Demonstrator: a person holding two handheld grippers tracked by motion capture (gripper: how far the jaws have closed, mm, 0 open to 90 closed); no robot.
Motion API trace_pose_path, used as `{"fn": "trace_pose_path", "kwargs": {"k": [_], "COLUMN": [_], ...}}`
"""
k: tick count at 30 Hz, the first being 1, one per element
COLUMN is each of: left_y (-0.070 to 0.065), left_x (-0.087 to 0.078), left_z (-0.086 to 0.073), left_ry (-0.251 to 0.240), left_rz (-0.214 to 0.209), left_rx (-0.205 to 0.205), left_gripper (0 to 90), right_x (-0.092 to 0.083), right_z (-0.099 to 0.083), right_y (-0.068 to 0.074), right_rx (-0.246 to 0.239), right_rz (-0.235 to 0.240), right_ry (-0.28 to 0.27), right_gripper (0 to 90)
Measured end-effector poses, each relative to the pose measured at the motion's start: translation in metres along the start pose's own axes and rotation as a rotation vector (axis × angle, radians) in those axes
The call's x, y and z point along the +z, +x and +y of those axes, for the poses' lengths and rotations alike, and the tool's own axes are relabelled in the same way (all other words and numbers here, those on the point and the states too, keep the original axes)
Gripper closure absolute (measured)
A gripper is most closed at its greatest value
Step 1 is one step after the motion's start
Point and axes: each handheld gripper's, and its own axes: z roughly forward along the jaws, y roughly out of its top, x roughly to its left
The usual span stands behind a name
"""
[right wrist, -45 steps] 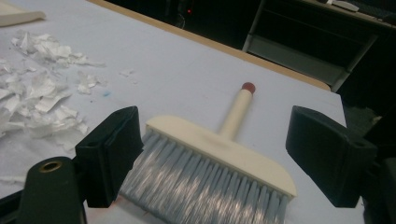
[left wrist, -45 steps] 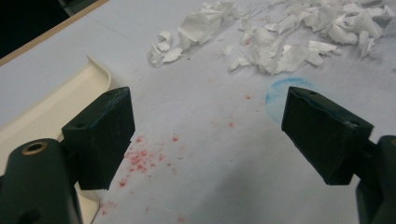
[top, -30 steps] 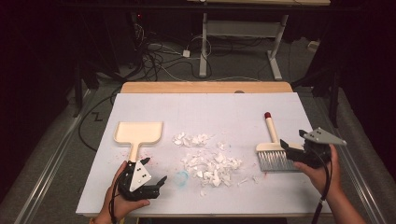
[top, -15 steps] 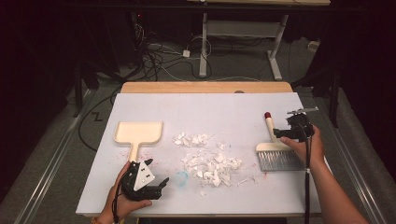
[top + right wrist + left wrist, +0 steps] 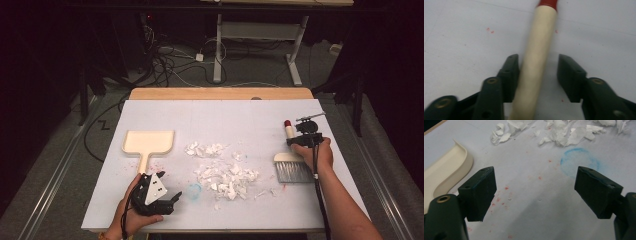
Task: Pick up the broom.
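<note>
We are closing our right tool around the hand brush's handle near the worktop's right edge; one pad is touching, the other standing clear. Our left tool, wide open and empty, is hovering beside the dustpan, with bare surface ahead.

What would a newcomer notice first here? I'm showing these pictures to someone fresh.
The heap of torn white paper scraps at the table's middle. On the right, the right claw straddles the cream, red-tipped handle of a hand brush, its jaws having just been closing with a gap left on one side. A cream dustpan lies left.
</note>
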Motion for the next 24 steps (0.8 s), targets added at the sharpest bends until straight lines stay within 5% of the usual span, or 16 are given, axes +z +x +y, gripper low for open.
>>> {"fn": "trace_pose_path", "kwargs": {"k": [17, 24], "left_y": [-0.001, -0.001], "left_x": [0.001, 0.000], "left_z": [0.001, 0.001], "left_ry": [0.007, 0.007], "left_rz": [-0.013, -0.007], "left_rx": [0.004, -0.002], "left_gripper": [17.8, 17.9], "right_x": [0.000, -0.030], "right_z": [-0.003, -0.006], "right_y": [0.002, -0.005], "right_rx": [0.003, 0.027], "right_rz": [0.011, 0.024], "right_ry": [-0.069, -0.205], "right_gripper": [70.7, 70.8]}}
